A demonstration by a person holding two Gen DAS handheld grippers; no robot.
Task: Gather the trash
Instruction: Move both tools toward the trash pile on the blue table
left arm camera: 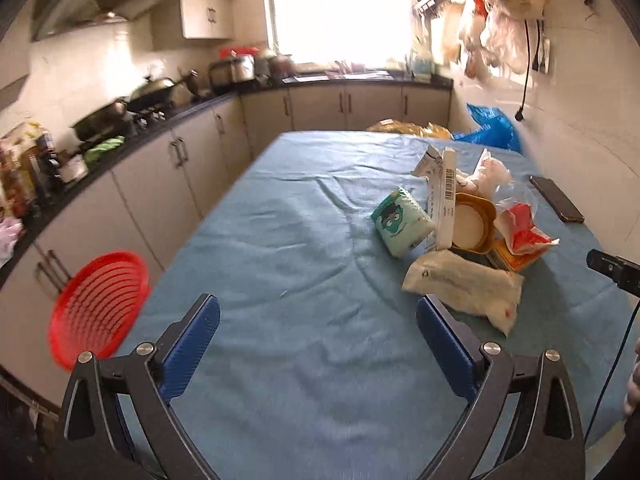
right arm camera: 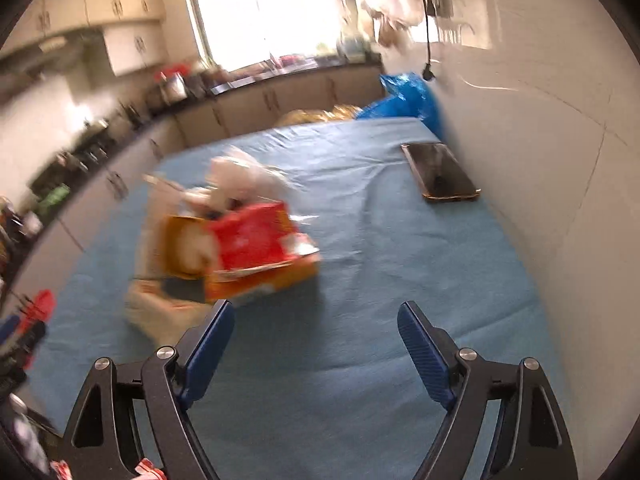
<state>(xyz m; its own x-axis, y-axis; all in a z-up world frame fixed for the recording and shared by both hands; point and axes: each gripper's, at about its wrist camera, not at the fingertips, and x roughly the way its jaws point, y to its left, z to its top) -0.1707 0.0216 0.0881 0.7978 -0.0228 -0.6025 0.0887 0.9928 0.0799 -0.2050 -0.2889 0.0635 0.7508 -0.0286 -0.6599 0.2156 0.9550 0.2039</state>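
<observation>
Nearest: my left tongs [left arm camera: 318, 334] and right tongs [right arm camera: 316, 330], both spread apart, nothing between them, above the blue-clothed table [left arm camera: 280, 240].

Next: white pouch [left arm camera: 464, 284], closest of the trash, just ahead of the left tongs.

Behind it: green tissue pack [left arm camera: 400, 220], upright carton [left arm camera: 444, 200], gold tub [left arm camera: 476, 220], red wrapper on orange box [right arm camera: 256, 252], all heaped touching.

Beyond: phone [right arm camera: 440, 172], apart.

Off table, left: red basket [left arm camera: 96, 308].

Risk: I judge a grab at the pouch could topple the leaning carton.

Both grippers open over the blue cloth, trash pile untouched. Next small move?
Probably ease the left gripper forward and right onto the crumpled white plastic wrapper: it is the pile's nearest piece, and the jaws stand open with nothing between them.
</observation>
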